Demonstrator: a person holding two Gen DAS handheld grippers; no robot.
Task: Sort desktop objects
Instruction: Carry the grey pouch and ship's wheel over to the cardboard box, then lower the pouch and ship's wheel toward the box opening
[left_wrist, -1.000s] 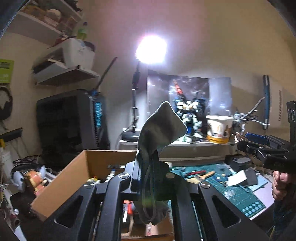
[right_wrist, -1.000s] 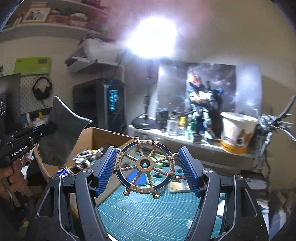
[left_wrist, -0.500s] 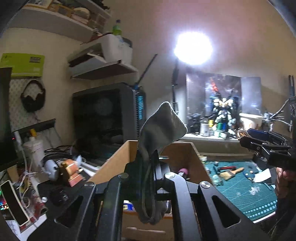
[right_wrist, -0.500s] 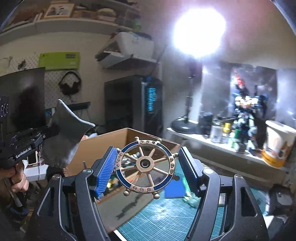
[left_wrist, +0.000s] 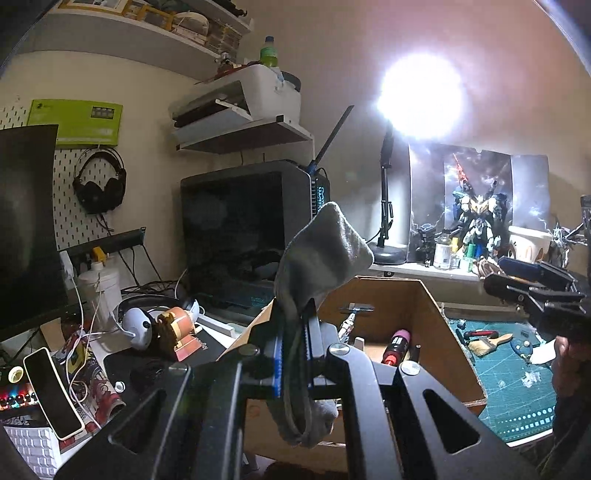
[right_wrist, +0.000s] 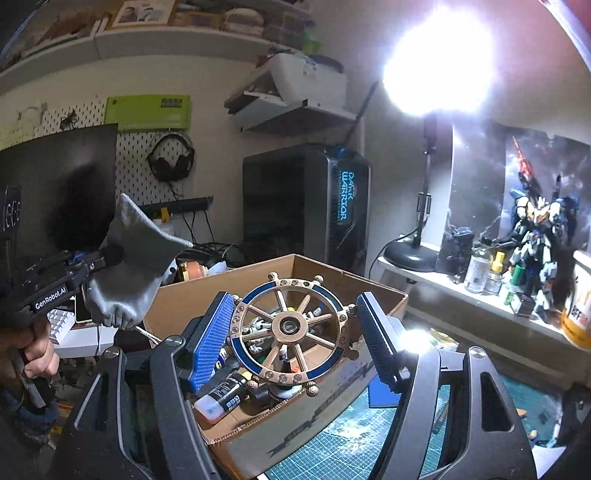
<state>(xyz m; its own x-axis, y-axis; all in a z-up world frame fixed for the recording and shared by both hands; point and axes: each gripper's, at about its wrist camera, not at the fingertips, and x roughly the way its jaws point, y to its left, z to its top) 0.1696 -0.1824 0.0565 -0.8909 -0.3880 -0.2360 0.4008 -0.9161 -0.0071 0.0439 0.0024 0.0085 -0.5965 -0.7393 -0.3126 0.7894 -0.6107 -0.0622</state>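
Left gripper (left_wrist: 293, 354): jaws clamped on grey cloth (left_wrist: 321, 251), held above open cardboard box (left_wrist: 436, 325).
Right gripper (right_wrist: 291, 325): jaws pinching wheel (right_wrist: 290, 326) over the same box, which holds bottles and small tools.
Surroundings: cutting mat (right_wrist: 332, 450) beneath; lamp (right_wrist: 439, 59), PC tower (right_wrist: 306, 199), model robot (right_wrist: 535, 229) behind.

One grey cloth (left_wrist: 325, 254), one ship's wheel (right_wrist: 291, 326), one cardboard box (right_wrist: 295, 439), two grippers, one desk lamp (right_wrist: 439, 62), two headsets.
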